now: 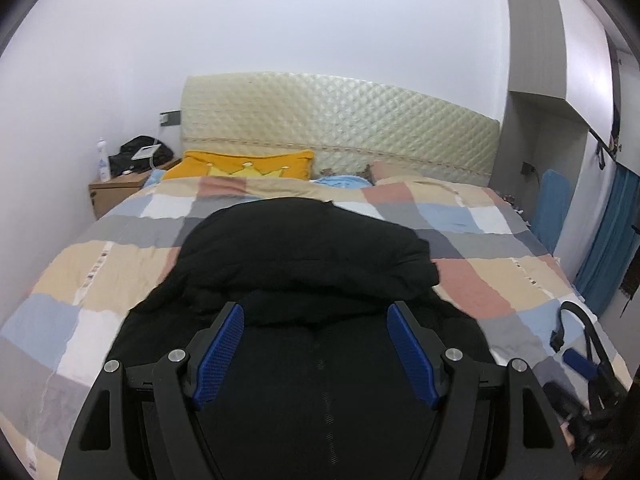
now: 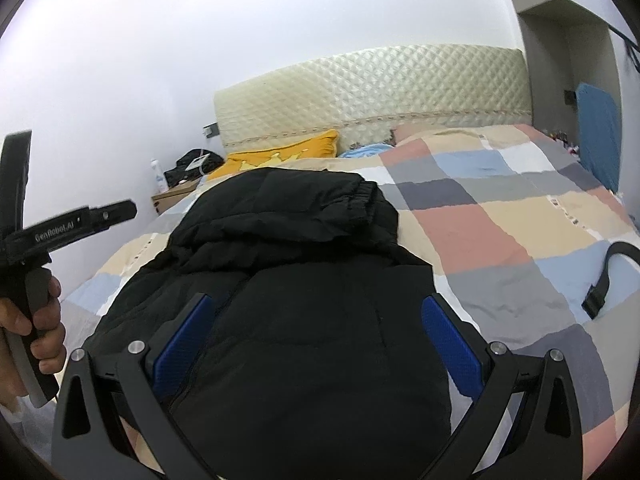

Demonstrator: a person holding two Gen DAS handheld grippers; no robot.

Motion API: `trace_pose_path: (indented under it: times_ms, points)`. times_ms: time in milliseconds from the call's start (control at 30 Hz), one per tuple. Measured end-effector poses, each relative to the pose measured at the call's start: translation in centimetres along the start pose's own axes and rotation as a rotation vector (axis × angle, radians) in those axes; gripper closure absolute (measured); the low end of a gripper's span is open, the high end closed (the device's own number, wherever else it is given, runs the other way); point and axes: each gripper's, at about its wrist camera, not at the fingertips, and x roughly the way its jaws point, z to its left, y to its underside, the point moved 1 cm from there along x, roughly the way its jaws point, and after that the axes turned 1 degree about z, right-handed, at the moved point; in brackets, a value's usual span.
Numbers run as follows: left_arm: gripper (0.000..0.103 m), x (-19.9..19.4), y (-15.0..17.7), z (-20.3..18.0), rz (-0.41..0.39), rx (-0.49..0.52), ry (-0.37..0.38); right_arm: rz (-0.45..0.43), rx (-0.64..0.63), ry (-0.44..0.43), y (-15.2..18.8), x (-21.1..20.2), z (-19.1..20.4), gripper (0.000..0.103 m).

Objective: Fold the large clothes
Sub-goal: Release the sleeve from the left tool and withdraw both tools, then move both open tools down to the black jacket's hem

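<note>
A bulky black padded jacket (image 1: pixel 304 264) lies folded on the bed, resting on a checked quilt of beige, pink, grey, blue and white patches (image 1: pixel 492 280). The left gripper (image 1: pixel 316 312) hovers above the near part of the jacket, its blue-padded fingers (image 1: pixel 222 348) spread wide apart with only dark fabric between them; contact with the cloth cannot be judged. The right gripper (image 2: pixel 320 316) is likewise held open over the jacket's near half, blue pads (image 2: pixel 450 344) set well apart. From the right wrist, the person's left hand (image 2: pixel 38 320) grips the other tool's handle at the jacket's left side. A black strap (image 2: pixel 612 272) lies on the quilt to the right, apart from the jacket. Beyond the jacket sit an orange crown-print pillow (image 1: pixel 244 166) and a cream quilted headboard (image 1: pixel 340 120).
</note>
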Motion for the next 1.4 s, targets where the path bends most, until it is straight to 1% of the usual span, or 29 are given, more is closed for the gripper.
trace_pose_path:
  times_ms: [167, 300, 400, 500, 567, 600, 667, 700, 767, 833, 900, 967, 1033, 1100, 1133, 1167, 1200, 1233, 1333, 1367, 1400]
  points:
    - [0.029, -2.3, 1.6, 2.8, -0.032, -0.008, -0.035, 0.014, -0.014, -0.02, 0.2, -0.5, 0.8, 0.0]
    - [0.029, -3.4, 2.8, 4.2, -0.06, -0.005, -0.061, 0.034, -0.059, 0.004, 0.4, -0.2, 1.6, 0.0]
    - [0.029, -3.3, 3.8, 5.2, -0.074, -0.014, -0.066, 0.055, -0.088, 0.022, 0.6, 0.3, 2.3, 0.0]
    - [0.029, -2.3, 4.7, 6.7, -0.052, -0.064, -0.059, 0.079, -0.106, 0.035, 0.8, 0.8, 2.7, 0.0]
    - [0.029, -1.8, 4.9, 8.0, -0.036, -0.12, -0.036, 0.091, -0.108, 0.038, 0.8, 1.0, 2.7, 0.0]
    - [0.029, -1.6, 5.1, 8.5, -0.032, -0.132, -0.031, 0.095, -0.107, 0.04, 0.9, 1.1, 2.7, 0.0]
    - [0.029, -1.1, 5.3, 9.6, -0.023, -0.153, -0.044, 0.102, -0.106, 0.043, 0.8, 1.2, 2.6, 0.0]
    - [0.029, -0.9, 5.4, 10.2, -0.016, -0.176, -0.038, 0.109, -0.101, 0.044, 0.8, 1.4, 2.5, 0.0]
    - [0.029, -0.4, 5.6, 10.8, 0.003, -0.192, -0.027, 0.128, -0.086, 0.046, 0.8, 1.7, 2.2, 0.0]
    - [0.029, -0.1, 5.8, 11.0, 0.007, -0.188, -0.032, 0.155, -0.062, 0.044, 0.6, 2.2, 1.8, 0.0]
    - [0.029, 0.1, 6.0, 11.2, 0.009, -0.19, -0.031, 0.212, -0.035, 0.051, 0.3, 2.8, 1.0, 0.0]
    - [0.029, 0.4, 6.2, 11.3, 0.021, -0.203, -0.021, 0.251, -0.038, 0.093, -0.2, 3.3, 0.3, 0.0]
    - [0.029, 0.6, 6.4, 11.4, 0.029, -0.213, -0.014, 0.289, -0.036, 0.112, -0.5, 3.7, -0.3, 0.0]
    - [0.029, 0.7, 6.6, 11.7, 0.04, -0.225, -0.005, 0.349, 0.004, 0.116, -0.9, 4.3, -1.6, 0.0]
    - [0.029, 0.8, 6.6, 11.7, 0.043, -0.229, -0.003, 0.387, 0.037, 0.108, -1.0, 4.7, -2.4, 0.0]
    - [0.029, 0.8, 6.7, 11.9, 0.048, -0.239, 0.001, 0.446, 0.083, 0.078, -0.9, 5.4, -3.6, 0.0]
    - [0.029, 0.9, 6.7, 12.0, 0.053, -0.25, 0.009, 0.487, 0.106, 0.061, -0.7, 5.9, -4.1, 0.0]
    - [0.029, 1.0, 6.8, 12.2, 0.056, -0.257, 0.013, 0.577, 0.144, 0.045, -0.1, 7.0, -5.3, 0.0]
    - [0.029, 0.9, 6.9, 12.5, 0.06, -0.277, 0.021, 0.689, 0.239, 0.108, 1.5, 8.5, -8.2, 0.0]
    - [0.029, 0.9, 6.9, 12.7, 0.061, -0.283, 0.023, 0.723, 0.283, 0.115, 2.2, 8.9, -9.2, 0.0]
    - [0.029, 0.8, 7.0, 12.9, 0.063, -0.291, 0.027, 0.74, 0.316, 0.112, 2.5, 9.2, -9.9, 0.0]
